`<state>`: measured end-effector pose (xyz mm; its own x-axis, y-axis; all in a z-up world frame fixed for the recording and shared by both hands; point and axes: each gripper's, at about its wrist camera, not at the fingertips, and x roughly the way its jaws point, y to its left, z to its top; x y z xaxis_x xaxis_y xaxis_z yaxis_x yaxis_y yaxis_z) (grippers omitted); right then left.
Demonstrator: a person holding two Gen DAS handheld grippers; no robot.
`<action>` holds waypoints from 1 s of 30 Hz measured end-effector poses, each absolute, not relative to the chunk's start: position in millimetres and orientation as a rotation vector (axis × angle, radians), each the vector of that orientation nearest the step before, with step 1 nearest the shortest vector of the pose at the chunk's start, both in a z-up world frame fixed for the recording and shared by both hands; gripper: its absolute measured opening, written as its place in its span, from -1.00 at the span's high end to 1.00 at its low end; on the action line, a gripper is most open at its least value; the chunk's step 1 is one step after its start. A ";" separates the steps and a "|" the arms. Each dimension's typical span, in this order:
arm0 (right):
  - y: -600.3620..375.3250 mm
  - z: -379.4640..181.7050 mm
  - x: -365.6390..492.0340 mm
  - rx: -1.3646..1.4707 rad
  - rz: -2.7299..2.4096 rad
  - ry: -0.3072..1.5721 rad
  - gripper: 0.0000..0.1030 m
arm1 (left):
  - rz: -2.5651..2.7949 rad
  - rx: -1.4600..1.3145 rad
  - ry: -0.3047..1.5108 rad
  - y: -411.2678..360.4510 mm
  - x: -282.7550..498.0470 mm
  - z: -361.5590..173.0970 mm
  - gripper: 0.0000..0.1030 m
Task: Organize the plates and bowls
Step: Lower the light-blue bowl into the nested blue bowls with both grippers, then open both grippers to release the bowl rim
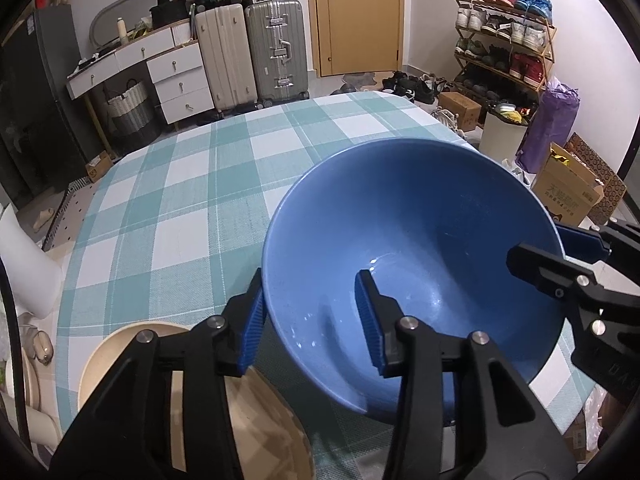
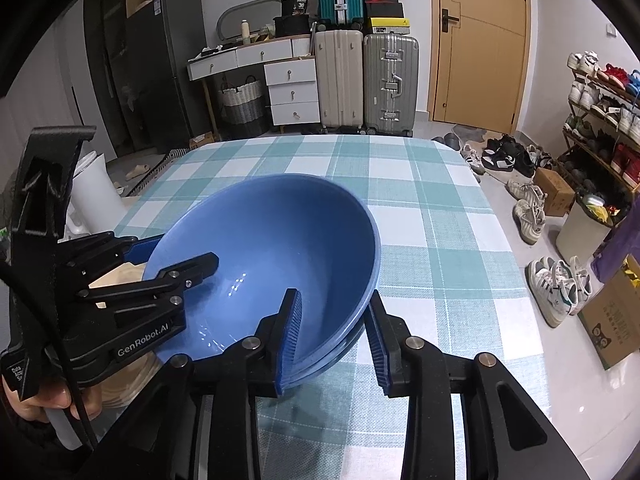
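Note:
A large blue bowl (image 1: 420, 240) stands on the teal-checked tablecloth (image 1: 180, 200). Layered rims at its near edge (image 2: 336, 354) show that it is nested in at least one more blue bowl. My left gripper (image 1: 311, 280) straddles the bowl's left wall, one pad outside and one inside. Its inner pad (image 1: 370, 320) stands off the wall, so it is open. My right gripper (image 2: 334, 296) straddles the right wall the same way, open, with a gap at its outer pad (image 2: 378, 340). Each gripper also shows in the other's view: left gripper (image 2: 176, 256), right gripper (image 1: 556, 248).
A beige plate (image 1: 120, 344) lies on the table at the bowl's left, under my left gripper, and shows again as the plate (image 2: 120, 276). A hand (image 2: 48, 400) holds the left tool. Beyond the table's far edge are suitcases (image 1: 252, 52), drawers and a shoe rack (image 1: 504, 40).

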<state>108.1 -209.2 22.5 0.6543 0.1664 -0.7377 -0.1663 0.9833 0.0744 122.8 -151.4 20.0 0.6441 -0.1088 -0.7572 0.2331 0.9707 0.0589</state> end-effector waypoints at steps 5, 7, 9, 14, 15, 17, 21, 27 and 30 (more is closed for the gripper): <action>-210.1 21.5 108.1 0.002 0.190 0.843 0.20 | -0.214 0.140 0.856 -150.4 121.5 21.0 0.05; -211.0 20.0 107.7 -0.002 0.184 0.843 0.14 | -0.228 0.126 0.860 -149.7 120.9 21.5 -0.03; -213.0 20.0 106.2 0.013 0.193 0.843 0.08 | -0.252 0.098 0.867 -147.5 120.3 22.4 -0.20; -216.8 23.6 104.4 0.039 0.203 0.839 -0.05 | -0.287 0.023 0.854 -134.9 115.8 30.2 -0.47; -216.7 23.9 103.5 0.044 0.205 0.840 -0.09 | -0.291 0.008 0.853 -132.2 115.3 31.9 -0.52; -218.5 25.0 102.7 0.061 0.215 0.836 -0.37 | -0.299 -0.014 0.851 -127.0 114.7 35.4 -0.54; -221.9 26.7 103.1 0.100 0.225 0.825 -0.64 | -0.314 -0.028 0.851 -120.6 113.8 39.4 -0.66; -229.9 20.9 110.0 0.190 0.238 0.837 -0.73 | -0.309 -0.086 0.861 -110.3 114.9 39.2 -0.98; -232.2 16.8 113.2 0.224 0.244 0.842 -0.73 | -0.317 -0.134 0.888 -104.6 118.7 34.9 -0.98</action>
